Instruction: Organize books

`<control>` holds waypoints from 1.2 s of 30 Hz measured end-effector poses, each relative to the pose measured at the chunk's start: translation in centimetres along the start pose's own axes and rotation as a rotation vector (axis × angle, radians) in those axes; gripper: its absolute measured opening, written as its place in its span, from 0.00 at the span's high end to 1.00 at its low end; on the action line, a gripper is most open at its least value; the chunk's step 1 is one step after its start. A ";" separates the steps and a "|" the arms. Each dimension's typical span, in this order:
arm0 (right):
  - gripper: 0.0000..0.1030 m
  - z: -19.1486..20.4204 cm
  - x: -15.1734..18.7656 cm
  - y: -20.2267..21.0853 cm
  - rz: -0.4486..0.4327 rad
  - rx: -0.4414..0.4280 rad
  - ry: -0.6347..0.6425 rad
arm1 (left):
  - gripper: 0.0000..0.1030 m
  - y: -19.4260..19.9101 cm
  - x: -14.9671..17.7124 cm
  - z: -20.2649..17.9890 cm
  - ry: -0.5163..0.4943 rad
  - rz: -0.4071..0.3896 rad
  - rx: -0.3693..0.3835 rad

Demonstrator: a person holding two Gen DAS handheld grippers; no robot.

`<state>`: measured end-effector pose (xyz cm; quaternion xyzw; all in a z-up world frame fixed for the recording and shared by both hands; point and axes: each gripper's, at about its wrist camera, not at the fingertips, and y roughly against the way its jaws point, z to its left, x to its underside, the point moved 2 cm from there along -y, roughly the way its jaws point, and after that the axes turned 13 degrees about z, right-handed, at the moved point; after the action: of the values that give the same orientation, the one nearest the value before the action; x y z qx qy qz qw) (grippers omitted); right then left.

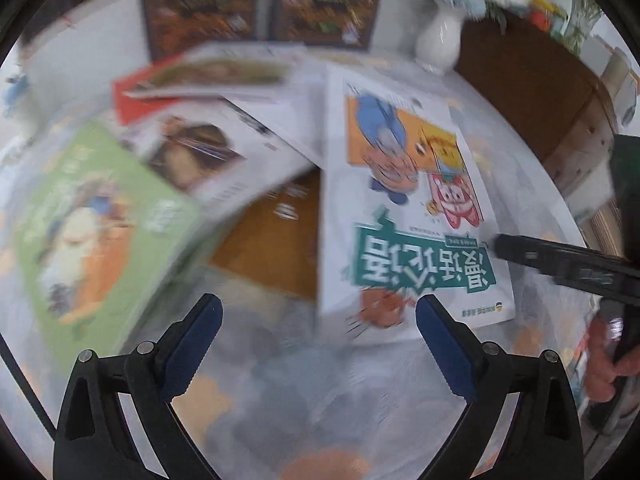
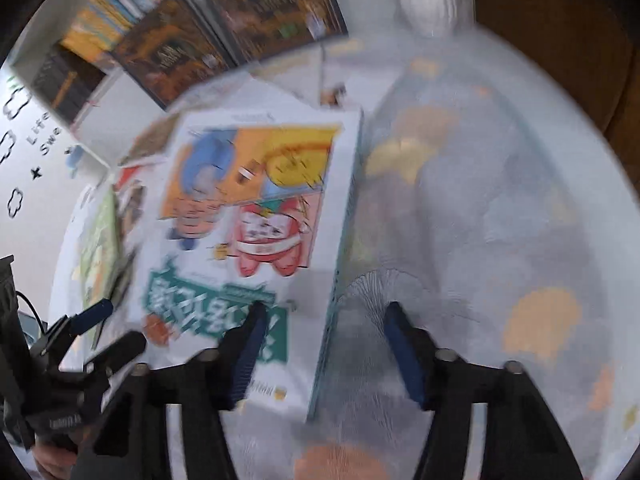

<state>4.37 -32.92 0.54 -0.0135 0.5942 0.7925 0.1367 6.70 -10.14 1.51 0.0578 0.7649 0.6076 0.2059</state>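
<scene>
Left and right wrist views of scattered books on a cloth-covered bench (image 1: 280, 400).

The white cartoon book (image 1: 408, 216) lies flat, cover up, its title upside down to both cameras. It overlaps a brown book (image 1: 276, 236), which in turn lies under a white photo-cover book (image 1: 208, 152) and a green book (image 1: 96, 224). Further back are a red-edged book (image 1: 132, 104) and two dark upright volumes (image 1: 260, 0), with a white vase (image 1: 438, 40) beside them.

The right tool (image 2: 322, 344) straddles the near right corner of the cartoon book: one blue pad (image 2: 248, 356) hangs over the cover, the other over bare cloth, with the book's long edge between them. The jaws stand part-closed; the pads do not appear to press on the book, though blur makes contact hard to judge. The left tool (image 1: 318, 344) is released, jaws wide, over bare cloth just short of the cartoon book's near edge, with nothing between the pads.

Likely hazards:
- The book lies flat, so the outer pad may ride over the edge instead of under it, pinching only the cover or skidding the book across the cloth.
- A shove toward the heap could shift the overlapped brown book and those resting on it.
- The cloth may bunch beneath a closing pad.
- The vase stands near the book's far corner, so a sweeping lift might strike it.
</scene>
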 end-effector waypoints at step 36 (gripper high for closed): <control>0.55 2.6 8.7 0.3 0.142 -0.097 0.260 | 0.14 1.3 7.3 1.3 -0.049 0.004 0.033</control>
<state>-3.71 -28.75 -0.02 -0.0805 0.5673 0.8195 0.0014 0.39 -6.17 0.70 0.0774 0.7694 0.5937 0.2225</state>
